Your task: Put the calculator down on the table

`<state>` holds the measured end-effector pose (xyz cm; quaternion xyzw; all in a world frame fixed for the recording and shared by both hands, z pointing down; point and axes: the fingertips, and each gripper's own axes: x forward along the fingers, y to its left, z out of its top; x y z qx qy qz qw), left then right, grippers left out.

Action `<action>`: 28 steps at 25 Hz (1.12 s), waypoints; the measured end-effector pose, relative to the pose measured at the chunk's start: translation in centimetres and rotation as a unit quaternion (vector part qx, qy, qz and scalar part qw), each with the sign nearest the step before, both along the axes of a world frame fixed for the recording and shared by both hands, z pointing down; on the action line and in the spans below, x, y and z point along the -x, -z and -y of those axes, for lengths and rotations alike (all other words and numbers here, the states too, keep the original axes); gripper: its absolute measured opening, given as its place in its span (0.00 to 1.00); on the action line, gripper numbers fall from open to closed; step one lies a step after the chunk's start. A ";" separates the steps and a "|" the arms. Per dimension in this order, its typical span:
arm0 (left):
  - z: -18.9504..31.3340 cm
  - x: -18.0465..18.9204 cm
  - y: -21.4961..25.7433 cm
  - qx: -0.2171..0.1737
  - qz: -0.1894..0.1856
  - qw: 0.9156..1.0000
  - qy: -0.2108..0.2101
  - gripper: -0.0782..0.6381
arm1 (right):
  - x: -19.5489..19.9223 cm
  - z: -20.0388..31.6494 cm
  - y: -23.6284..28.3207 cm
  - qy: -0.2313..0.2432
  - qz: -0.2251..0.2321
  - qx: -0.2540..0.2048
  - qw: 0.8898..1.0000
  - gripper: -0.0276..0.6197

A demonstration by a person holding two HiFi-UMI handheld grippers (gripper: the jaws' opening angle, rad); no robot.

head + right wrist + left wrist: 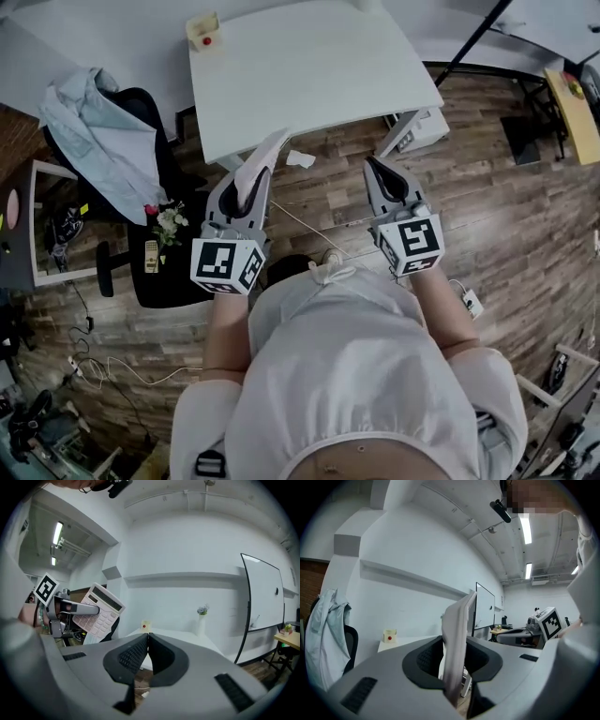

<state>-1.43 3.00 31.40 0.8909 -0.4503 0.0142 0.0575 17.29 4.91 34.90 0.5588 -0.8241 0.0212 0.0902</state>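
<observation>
White surface: one small box. Left gripper clamps one calculator; right gripper closed, empty.

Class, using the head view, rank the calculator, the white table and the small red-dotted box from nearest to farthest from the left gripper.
1. The calculator, held in the left gripper's jaws.
2. The white table, just ahead of it.
3. The red-dotted box, on the table's far left corner.

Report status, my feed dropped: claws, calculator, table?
Left claw shut on calculator, not yet on table. Right claw shut, empty. Small box on table's far corner.
</observation>
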 end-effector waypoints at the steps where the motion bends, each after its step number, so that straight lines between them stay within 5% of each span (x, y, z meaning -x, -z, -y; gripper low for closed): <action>1: 0.6 -0.5 -0.2 0.005 0.000 1.000 0.005 0.27 | -0.3 0.8 -0.3 0.008 0.000 0.005 1.000 0.05; 9: 6.3 -2.2 -3.2 0.051 -0.011 0.998 0.037 0.27 | -1.8 7.2 -2.6 0.045 0.000 0.026 0.999 0.05; 18: 18.3 -5.0 -5.7 0.084 -0.024 0.996 0.035 0.27 | -3.9 19.3 -3.9 0.049 0.004 0.045 0.998 0.05; 28: 30.0 -5.0 -12.1 0.174 -0.044 0.983 0.038 0.27 | -2.1 32.7 -7.8 0.078 0.001 0.099 0.992 0.05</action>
